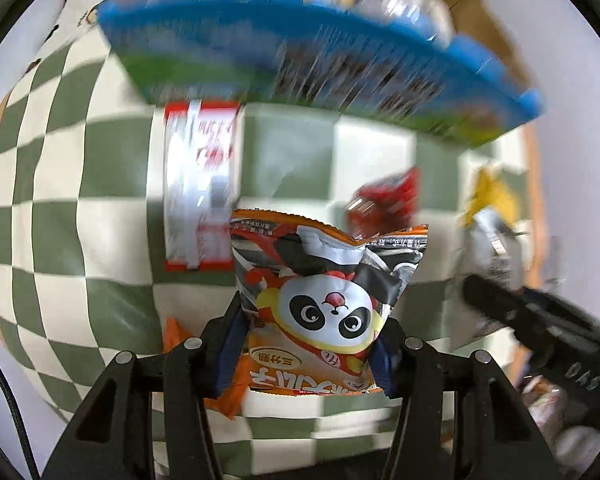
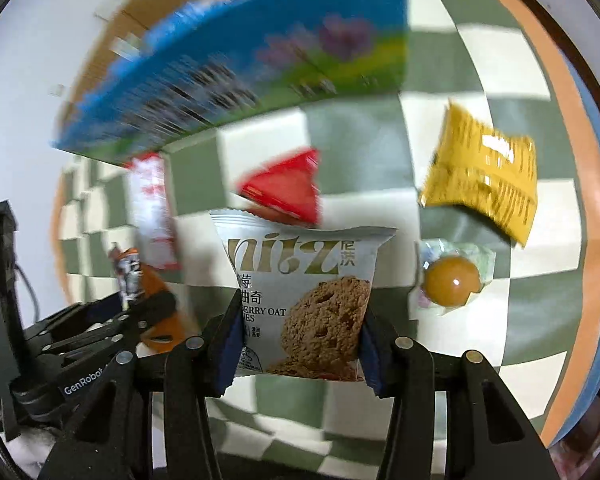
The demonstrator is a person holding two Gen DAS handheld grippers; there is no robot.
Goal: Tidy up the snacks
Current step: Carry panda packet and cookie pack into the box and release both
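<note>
My left gripper [image 1: 308, 344] is shut on an orange snack packet with a panda on it [image 1: 324, 304], held above the checkered cloth. My right gripper [image 2: 300, 340] is shut on a silver oat cookie packet [image 2: 304, 300]. A blue and green box [image 1: 320, 64] full of snacks stands at the far side; it also shows in the right wrist view [image 2: 236, 64]. The right gripper shows in the left wrist view [image 1: 540, 320], and the left one with the panda packet [image 2: 140, 280] shows in the right wrist view.
On the green and white checkered cloth [image 1: 80, 240] lie a red and white packet [image 1: 200, 184], a red packet [image 2: 288, 188], a yellow packet [image 2: 484, 176] and a clear-wrapped round amber sweet [image 2: 452, 280]. An orange table edge [image 2: 580, 240] runs along the right.
</note>
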